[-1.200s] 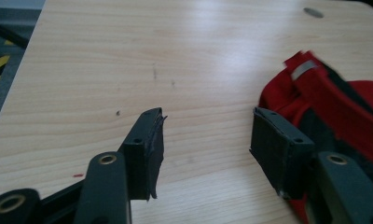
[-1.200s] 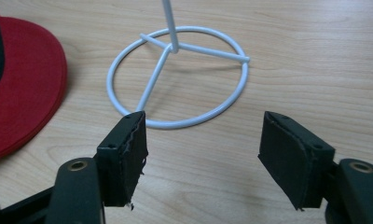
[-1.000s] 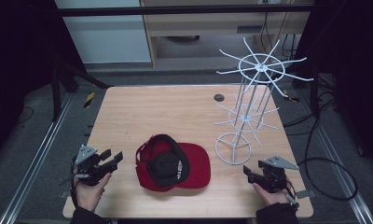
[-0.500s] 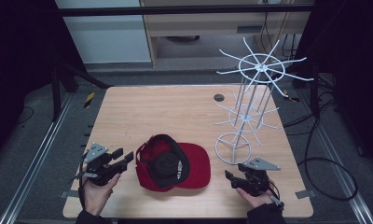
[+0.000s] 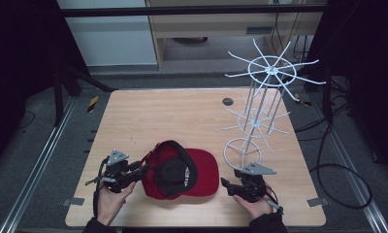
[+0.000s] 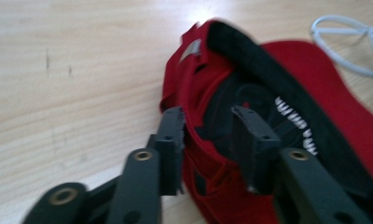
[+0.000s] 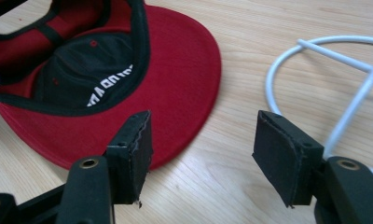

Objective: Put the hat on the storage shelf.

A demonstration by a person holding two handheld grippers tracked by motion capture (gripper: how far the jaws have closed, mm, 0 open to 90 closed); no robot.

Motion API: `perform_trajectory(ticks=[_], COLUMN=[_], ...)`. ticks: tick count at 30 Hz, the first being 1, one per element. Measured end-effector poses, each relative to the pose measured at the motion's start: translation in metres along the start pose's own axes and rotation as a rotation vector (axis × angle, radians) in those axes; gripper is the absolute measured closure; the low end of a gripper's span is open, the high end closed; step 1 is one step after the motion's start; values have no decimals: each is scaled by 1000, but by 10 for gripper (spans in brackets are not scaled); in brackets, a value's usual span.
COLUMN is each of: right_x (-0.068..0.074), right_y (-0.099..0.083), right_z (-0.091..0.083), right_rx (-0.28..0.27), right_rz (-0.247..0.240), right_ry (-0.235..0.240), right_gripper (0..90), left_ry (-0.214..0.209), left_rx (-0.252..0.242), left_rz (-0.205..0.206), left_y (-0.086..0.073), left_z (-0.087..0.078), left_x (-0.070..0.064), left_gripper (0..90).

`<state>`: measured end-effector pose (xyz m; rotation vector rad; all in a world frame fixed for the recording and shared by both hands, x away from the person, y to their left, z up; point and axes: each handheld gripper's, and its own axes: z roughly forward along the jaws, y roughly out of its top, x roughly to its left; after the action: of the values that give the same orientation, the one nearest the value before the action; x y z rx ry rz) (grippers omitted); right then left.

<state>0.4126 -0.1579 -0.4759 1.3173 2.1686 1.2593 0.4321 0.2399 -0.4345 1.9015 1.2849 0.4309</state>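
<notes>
**benchwatcher:** Since the red cap (image 5: 182, 171) is lying upside down on the bench (image 5: 182, 116), just left of the white wire rack (image 5: 260, 121), its back rim is sticking up, and that's why the left gripper (image 6: 208, 140) is coming in there. Its fingers (image 6: 173, 140) are sitting spread either side of the cap's soft red back edge, one outside and one inside the crown, not squeezing it yet as far as I can tell.

**capguy:** And the right gripper (image 7: 203, 149)?

**benchwatcher:** It's hovering wide open and holding nothing, just off the brim, between the cap and the rack's ring-shaped base. I'm guessing it's waiting to steady the stiff flat brim. Inside the cap a black lining and sweatband are showing, with white lettering. The rack is looking like thin coated wire, with spokes fanning out up top for hanging things.
</notes>
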Motion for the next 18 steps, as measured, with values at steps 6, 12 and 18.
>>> perform_trajectory(ticks=[6,12,18], right_x=[11,15,18], right_y=[6,7,7], right_z=[15,28,38], right_rx=[15,34,49], right_rz=[-7,-10,-6], right_ry=[17,20,16], right_gripper=[345,340,341], left_ry=[22,30,47], left_rx=[51,62,87], left_rz=[14,38,53], left_y=[-8,-11,-16], left_z=[7,11,16], left_x=[7,8,11], left_gripper=[806,873,876])
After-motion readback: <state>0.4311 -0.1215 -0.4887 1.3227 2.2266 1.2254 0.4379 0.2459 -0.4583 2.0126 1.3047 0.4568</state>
